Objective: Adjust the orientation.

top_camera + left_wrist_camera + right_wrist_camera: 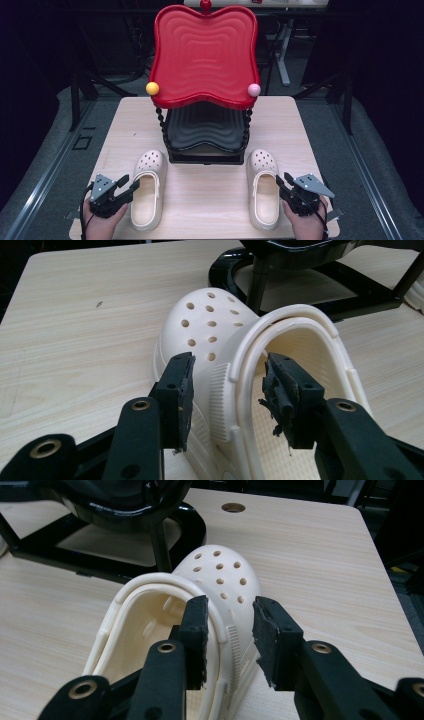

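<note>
Two cream clogs lie side by side on the wooden table (210, 200), toes pointing away from me. My left gripper (131, 181) stands at the heel end of the left clog (149, 167). In the left gripper view, the left gripper (231, 385) straddles the outer side wall of this clog (210, 325), with a gap at each pad, so it is open. My right gripper (281, 178) is at the right clog (264, 200). In the right gripper view, the right gripper (229, 625) is open astride the side wall of that clog (220, 575), one jaw inside the shoe.
A two-level rack stands behind the clogs, with a red wavy top tray (205, 50) over a black lower tray (205, 130). A yellow ball (152, 88) and a pink ball (254, 90) cap its front posts. A hand holds each gripper at the table's near edge.
</note>
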The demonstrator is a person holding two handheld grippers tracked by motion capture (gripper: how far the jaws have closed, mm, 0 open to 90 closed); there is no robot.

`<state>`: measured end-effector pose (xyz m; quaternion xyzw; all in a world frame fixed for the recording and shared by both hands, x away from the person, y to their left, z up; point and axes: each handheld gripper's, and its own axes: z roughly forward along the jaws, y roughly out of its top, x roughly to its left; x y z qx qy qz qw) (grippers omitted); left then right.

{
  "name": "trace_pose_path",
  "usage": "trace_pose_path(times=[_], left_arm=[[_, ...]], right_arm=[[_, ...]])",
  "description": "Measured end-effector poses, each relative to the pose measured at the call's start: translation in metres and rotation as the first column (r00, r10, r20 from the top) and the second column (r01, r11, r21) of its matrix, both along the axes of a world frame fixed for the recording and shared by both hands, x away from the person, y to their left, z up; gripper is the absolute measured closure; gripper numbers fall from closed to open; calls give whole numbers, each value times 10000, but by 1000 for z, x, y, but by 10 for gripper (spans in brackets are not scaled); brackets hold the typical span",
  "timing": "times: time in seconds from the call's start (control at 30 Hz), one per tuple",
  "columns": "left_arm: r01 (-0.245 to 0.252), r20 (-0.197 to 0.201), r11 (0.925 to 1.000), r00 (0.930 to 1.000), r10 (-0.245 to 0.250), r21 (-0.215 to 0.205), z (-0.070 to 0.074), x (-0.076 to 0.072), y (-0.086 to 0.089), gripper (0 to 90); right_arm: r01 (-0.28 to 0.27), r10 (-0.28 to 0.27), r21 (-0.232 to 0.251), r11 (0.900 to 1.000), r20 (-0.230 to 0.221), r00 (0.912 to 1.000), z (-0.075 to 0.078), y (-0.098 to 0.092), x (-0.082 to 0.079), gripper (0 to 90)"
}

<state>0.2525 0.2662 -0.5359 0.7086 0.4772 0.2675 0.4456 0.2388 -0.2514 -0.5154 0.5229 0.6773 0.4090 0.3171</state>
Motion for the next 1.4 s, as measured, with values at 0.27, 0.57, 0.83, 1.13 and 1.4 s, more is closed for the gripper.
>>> trace_pose_path(times=[0.27, 0.57, 0.83, 1.13, 1.4], left_arm=[[-102, -16, 9999, 9999, 102, 114, -1, 2, 0, 555], [-101, -178, 9997, 9998, 105, 216, -2, 5, -3, 578], [-25, -197, 9965, 9998, 41, 830, -3, 9, -13, 655], [-277, -99, 9948, 9995, 288, 985, -4, 10, -16, 698], [-327, -80, 9946, 9994, 336, 983, -5, 14, -17, 689]], right_arm=[[-253, 224, -750, 9969, -397, 9990, -8, 10, 5, 667], [-223, 165, -1143, 9932, -511, 9986, -10, 13, 9, 694], [-186, 122, -1185, 9928, -544, 9984, -11, 13, 11, 686], [-207, 132, -1215, 9924, -625, 9980, -10, 13, 13, 702], [-288, 204, -1064, 9939, -788, 9967, -11, 12, 17, 708]])
